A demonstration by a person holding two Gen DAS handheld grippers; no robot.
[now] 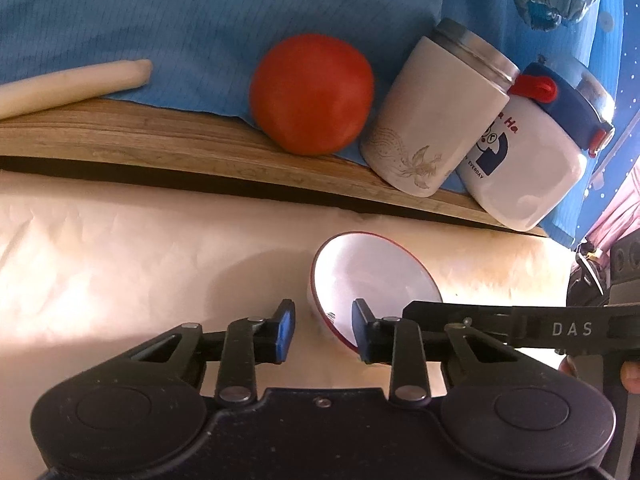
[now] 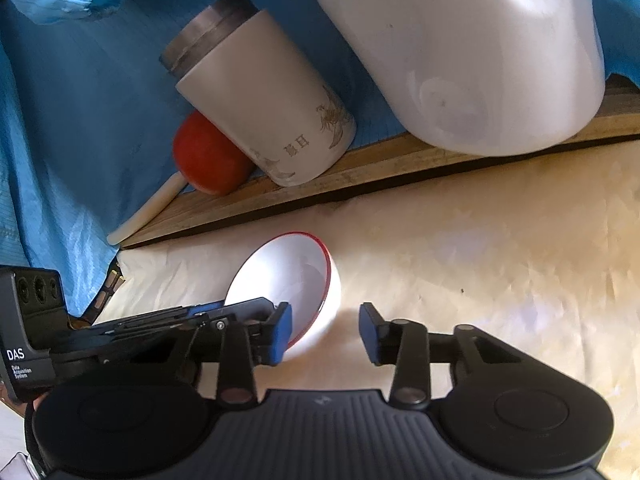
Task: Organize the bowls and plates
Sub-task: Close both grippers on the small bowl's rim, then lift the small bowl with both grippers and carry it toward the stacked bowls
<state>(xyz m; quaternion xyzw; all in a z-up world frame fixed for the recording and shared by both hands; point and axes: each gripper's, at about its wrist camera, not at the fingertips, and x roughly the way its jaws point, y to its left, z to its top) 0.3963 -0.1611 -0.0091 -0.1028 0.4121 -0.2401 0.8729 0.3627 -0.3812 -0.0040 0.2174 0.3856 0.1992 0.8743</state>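
bowl (image 1: 372, 280) near rim hidden, tool-crossed

My right hand-held gripper (image 2: 325, 334), lower centre, straddles the near rim of a red-edged white bowl (image 2: 294, 280) on the cream counter (image 2: 500, 248); its left pad lies inside the rim, contact unclear. The other hand-held gripper (image 2: 240, 310) enters from lower left. Upper frame: wooden board (image 2: 360, 166), white mug (image 2: 264, 108), tomato (image 2: 208, 156), white jar (image 2: 472, 44).
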